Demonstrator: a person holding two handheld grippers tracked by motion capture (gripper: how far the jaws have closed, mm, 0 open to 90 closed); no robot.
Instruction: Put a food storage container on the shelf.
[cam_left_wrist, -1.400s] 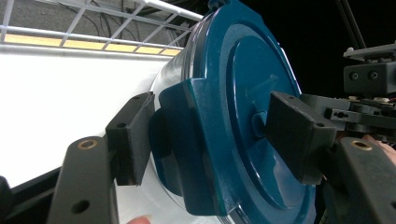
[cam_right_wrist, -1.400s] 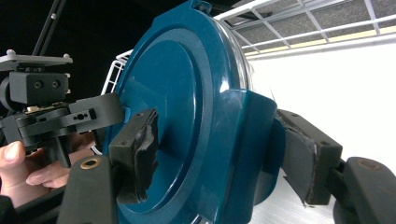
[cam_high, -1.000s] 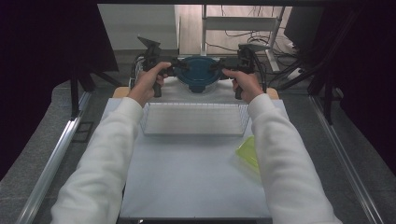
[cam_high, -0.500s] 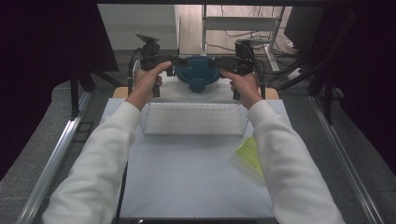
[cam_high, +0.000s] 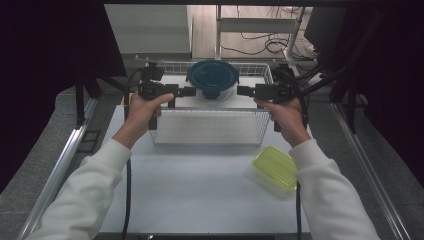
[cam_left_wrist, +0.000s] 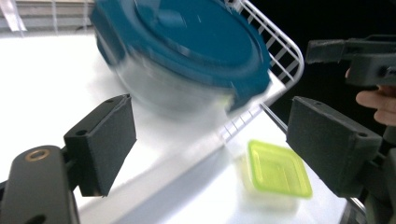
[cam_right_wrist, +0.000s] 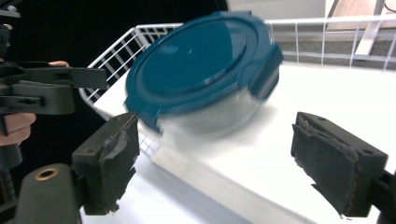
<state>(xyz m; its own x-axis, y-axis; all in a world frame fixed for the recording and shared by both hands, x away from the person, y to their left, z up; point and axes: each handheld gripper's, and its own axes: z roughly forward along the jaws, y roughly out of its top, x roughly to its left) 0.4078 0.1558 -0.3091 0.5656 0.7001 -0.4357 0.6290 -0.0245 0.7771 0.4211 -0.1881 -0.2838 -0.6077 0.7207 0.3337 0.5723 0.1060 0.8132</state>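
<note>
**Both hands let go of the round container**

Both grippers have drawn back sideways from the round container with the blue lid (cam_high: 212, 80), which a second ago they clasped from either side. It now sits in the wire basket (cam_high: 210, 135), between the two sets of jaws and ahead of each, touching neither. The left gripper (cam_high: 187, 91) and the right gripper (cam_high: 245, 90) have just been opening their jaws; both stand released with nothing between them. Gripping from both sides likely kept the wide container level on its way into the basket. A yellow-lidded box (cam_high: 274, 167) lies on the table (cam_high: 200, 200), outside the basket.
</note>
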